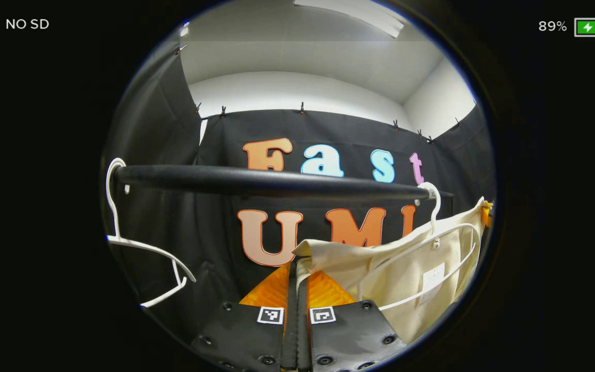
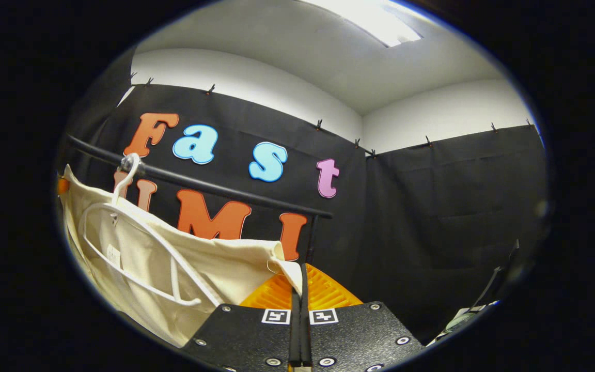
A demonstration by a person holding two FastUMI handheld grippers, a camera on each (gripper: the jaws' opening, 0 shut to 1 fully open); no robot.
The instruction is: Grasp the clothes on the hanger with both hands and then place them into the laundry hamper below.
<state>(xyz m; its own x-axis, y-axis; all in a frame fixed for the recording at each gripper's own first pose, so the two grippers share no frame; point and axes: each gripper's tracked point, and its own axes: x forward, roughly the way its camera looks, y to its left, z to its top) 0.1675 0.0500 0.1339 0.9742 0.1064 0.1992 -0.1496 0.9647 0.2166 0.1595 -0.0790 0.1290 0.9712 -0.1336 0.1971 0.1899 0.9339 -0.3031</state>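
Note:
A cream garment hangs on a white hanger hooked over the black rail. In the left gripper view my left gripper is shut on the garment's near upper corner, and the cloth stretches from it to the right. In the right gripper view the same garment spreads to the left, still on its hanger under the rail. My right gripper is shut on the garment's other corner, with the cloth edge pinched between both fingers.
An empty white hanger hangs at the rail's left end. The rail's upright post stands just behind my right gripper. The black cloth wall is close behind the rail. A dark slanted bar sits at the lower right.

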